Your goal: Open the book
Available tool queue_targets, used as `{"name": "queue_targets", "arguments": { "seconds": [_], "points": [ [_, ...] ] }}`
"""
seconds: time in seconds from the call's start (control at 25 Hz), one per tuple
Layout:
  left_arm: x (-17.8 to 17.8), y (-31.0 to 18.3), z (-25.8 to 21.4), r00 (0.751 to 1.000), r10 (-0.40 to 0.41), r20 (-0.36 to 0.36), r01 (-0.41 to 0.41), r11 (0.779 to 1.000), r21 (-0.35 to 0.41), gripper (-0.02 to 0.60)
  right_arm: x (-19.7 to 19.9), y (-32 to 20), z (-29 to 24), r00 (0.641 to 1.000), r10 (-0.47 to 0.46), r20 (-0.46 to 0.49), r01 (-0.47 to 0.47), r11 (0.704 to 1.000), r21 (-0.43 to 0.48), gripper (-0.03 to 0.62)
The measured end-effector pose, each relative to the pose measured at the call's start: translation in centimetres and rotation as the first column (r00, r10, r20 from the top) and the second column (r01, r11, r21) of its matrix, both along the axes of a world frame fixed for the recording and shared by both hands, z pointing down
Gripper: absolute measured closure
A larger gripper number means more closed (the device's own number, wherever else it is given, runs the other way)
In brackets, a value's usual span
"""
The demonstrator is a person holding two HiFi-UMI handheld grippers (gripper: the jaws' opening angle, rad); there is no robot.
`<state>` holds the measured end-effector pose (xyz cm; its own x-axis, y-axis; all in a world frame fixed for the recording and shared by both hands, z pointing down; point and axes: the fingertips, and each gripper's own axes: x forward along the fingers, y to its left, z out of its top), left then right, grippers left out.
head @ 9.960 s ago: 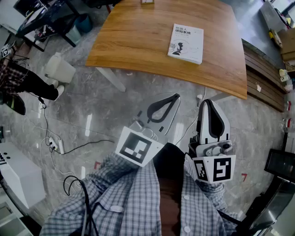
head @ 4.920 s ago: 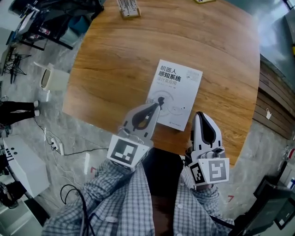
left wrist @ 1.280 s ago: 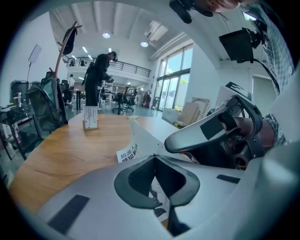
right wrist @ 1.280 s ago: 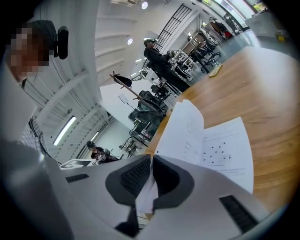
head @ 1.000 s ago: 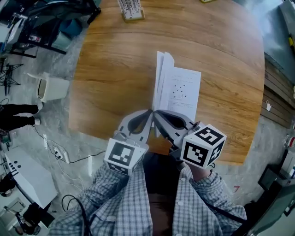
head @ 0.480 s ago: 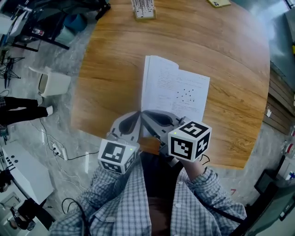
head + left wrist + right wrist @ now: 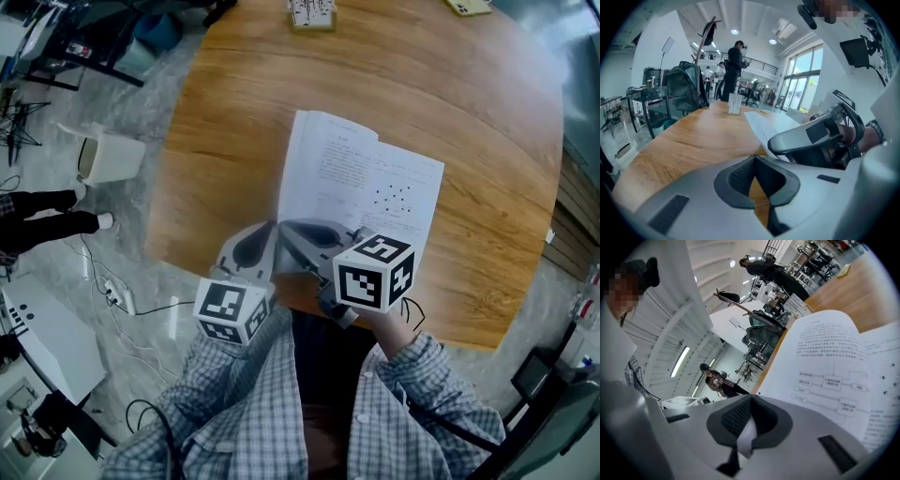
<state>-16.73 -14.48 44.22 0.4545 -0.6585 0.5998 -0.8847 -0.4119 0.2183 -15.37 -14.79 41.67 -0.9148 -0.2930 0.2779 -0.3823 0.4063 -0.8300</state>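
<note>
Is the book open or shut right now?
Open. The book lies on the table with printed inside pages facing up, and the right gripper is shut on a page.

Now shows the once-shut book (image 7: 403, 197) open, its lifted leaves (image 7: 317, 173) swung flatter leftward, with the right tongs (image 7: 285, 227) just closing tighter on a page (image 7: 746, 434).

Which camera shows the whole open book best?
The head view: the book lies open, nearly whole, on the table. The right gripper view shows one printed page close up; the left gripper view shows only a sliver of pages.
</note>
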Motion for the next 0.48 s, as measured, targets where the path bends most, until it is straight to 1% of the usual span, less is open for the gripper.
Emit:
{"name": "queue_targets", "arguments": {
  "seconds": [0.12,0.28,0.4,0.48],
  "points": [
    [-1.4,-0.2,0.8,0.999,-0.034,0.011,0.034,0.999,-0.009,0.572,-1.4,-0.1,0.7,1.000,-0.022,0.001,0.022,1.000,-0.007,0.575],
    [-3.5,-1.1,2.2,0.996,-0.089,0.030,0.089,0.996,-0.011,0.572,-3.5,-0.4,1.6,0.999,-0.048,0.016,0.048,0.999,0.006,0.574],
    [-4.9,-2.1,3.6,0.992,-0.119,0.044,0.120,0.993,-0.023,0.572,-4.7,-0.9,2.5,0.999,-0.039,0.021,0.038,0.999,0.013,0.574],
    [-5.2,-2.6,4.4,0.990,-0.134,0.039,0.135,0.990,-0.029,0.572,-5.1,-1.1,3.3,1.000,-0.025,0.013,0.025,1.000,0.010,0.574]
  ]
}}
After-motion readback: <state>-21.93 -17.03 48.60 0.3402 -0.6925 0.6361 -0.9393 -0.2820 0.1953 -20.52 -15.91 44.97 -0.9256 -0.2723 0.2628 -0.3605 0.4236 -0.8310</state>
